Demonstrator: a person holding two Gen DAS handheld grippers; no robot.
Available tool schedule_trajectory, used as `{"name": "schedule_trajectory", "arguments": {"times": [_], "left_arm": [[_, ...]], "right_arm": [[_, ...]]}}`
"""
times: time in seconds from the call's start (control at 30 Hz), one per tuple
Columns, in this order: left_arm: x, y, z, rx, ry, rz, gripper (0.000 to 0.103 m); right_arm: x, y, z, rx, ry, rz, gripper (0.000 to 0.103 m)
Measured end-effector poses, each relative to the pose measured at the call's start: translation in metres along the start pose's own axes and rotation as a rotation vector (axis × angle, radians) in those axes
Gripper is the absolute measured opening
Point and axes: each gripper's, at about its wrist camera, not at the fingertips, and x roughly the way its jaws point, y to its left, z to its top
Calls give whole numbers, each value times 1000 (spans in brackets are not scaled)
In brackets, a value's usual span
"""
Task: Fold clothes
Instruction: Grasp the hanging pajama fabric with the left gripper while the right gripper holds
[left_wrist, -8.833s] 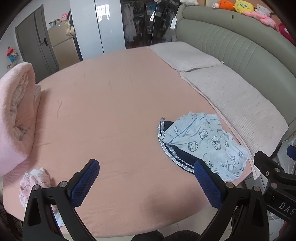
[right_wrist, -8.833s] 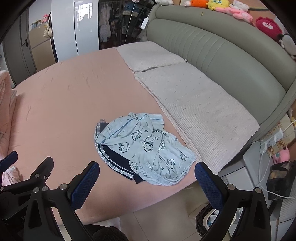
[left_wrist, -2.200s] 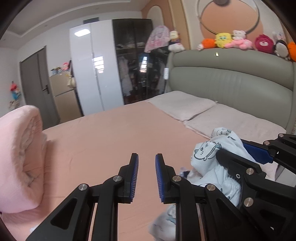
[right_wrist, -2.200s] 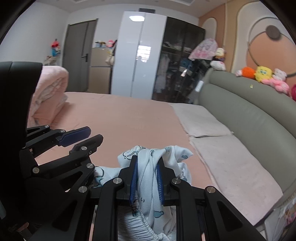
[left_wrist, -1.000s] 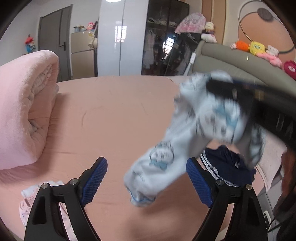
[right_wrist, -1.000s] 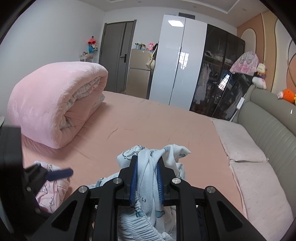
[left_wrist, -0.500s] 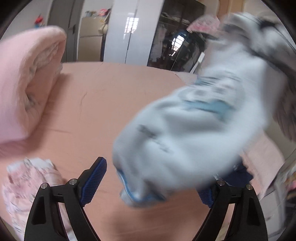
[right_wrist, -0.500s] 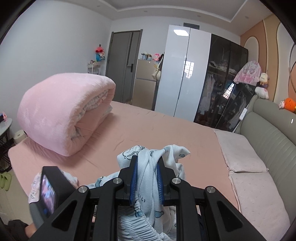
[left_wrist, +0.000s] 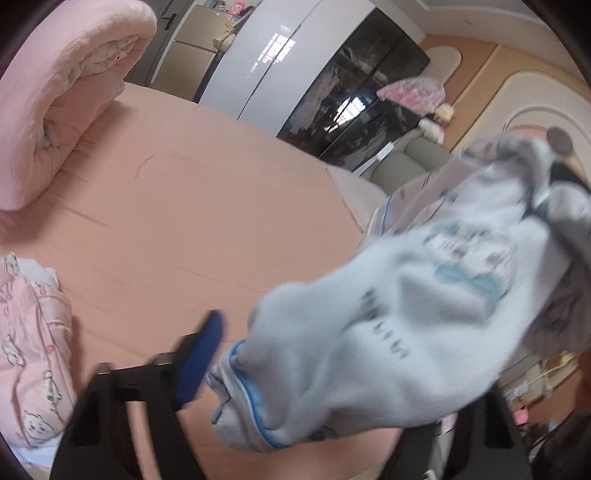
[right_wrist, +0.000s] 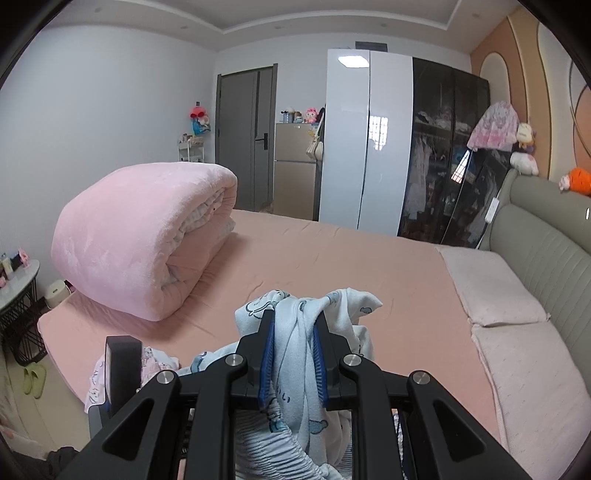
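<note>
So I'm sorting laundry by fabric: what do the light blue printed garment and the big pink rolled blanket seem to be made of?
The light blue printed garment, clamped in the right tool, looks like thin, matte woven or knit cotton: it bunches in soft folds and has a gathered waistband. The pink rolled blanket looks like plush fleece or flannel over padding: fuzzy sheen, thick roll. Neither is certain.

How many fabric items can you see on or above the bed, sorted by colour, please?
Pink: 2, the rolled quilt and the crumpled pyjamas.
Light blue: 1, the printed garment.
Pale: 2, the pillow and the mat.
Total: 5
</note>
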Motion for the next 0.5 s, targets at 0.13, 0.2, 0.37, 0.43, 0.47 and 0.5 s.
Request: {"name": "schedule_trajectory", "arguments": {"times": [0.13,0.2,0.37,0.43,0.47,0.5], "left_arm": [[-5,-1,7,28,-60,57,26],[-9,-4,8,57,-78,74,23],[-21,1,19,11,-116,21,20],[-23,-1,27,21,-130,35,19],[-24,-2,29,29,-135,44,19],[-26,-1,32,33,-138,43,19]], "right_arm": [[1,-5,-9,54,16,29,17],[3,-9,-14,85,22,40,17],[12,-32,-28,187,47,55,19],[17,-45,-34,261,62,78,19],[21,-52,-38,296,69,99,19],[23,-58,-42,327,75,121,19]]}}
